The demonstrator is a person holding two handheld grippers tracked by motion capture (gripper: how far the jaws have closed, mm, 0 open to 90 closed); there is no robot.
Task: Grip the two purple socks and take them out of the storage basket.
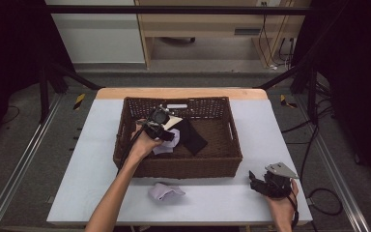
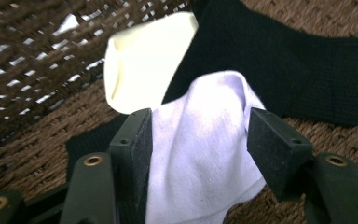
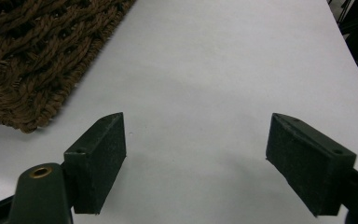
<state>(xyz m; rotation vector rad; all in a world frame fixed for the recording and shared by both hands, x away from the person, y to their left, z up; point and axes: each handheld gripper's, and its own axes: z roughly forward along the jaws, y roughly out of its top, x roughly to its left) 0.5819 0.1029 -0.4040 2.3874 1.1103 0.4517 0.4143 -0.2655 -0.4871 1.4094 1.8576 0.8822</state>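
My left gripper stands spread around the soft, light white cloth at the basket's nine o'clock, best pinched on its raised fold, while my right gripper gapes empty.

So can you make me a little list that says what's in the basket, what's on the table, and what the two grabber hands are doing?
basket: brown, woven, in the middle of the table
inside the basket: a pale lilac sock, a black sock, a cream sock
outside the basket: another lilac sock on the table in front of it
left gripper: inside the basket, jaws open, pale lilac sock between them
right gripper: over bare table right of the basket, jaws open, holding nothing
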